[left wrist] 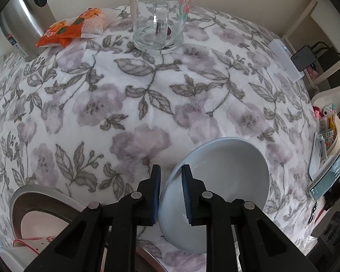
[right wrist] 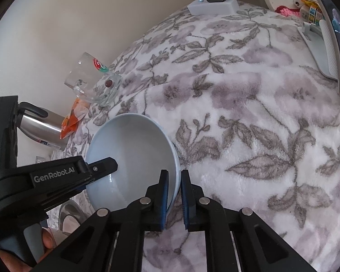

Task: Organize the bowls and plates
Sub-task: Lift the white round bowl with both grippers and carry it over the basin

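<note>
The pale blue bowl (left wrist: 217, 176) hung tilted above the floral-covered table (left wrist: 129, 104), its rim pinched by the left gripper (left wrist: 171, 195). The right gripper (right wrist: 174, 198) also straddled the rim; whether its fingers clamped was unclear.

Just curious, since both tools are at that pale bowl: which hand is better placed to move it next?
Left, probably. The left gripper has its jaws clamped on the rim of the tilted bowl, while the right gripper only straddles the rim with a gap showing.
</note>
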A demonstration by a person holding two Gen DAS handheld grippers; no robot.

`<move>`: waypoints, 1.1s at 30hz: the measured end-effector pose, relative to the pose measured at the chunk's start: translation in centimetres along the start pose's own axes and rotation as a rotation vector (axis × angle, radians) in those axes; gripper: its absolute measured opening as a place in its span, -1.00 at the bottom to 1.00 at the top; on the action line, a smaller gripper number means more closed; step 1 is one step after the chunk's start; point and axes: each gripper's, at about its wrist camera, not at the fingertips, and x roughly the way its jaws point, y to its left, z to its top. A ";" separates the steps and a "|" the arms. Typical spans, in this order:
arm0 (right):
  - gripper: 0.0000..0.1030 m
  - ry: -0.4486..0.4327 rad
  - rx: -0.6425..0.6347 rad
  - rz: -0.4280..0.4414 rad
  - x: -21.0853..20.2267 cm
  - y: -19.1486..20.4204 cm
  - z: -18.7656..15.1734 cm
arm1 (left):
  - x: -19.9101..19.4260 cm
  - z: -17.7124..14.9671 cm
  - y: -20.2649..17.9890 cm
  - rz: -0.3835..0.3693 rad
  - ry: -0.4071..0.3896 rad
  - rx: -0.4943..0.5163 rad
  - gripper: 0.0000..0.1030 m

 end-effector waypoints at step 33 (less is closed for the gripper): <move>-0.78 -0.088 -0.040 0.069 -7.7 1.4 -0.1 | -8.9 -3.2 -0.1 -0.127 -0.177 0.016 -0.64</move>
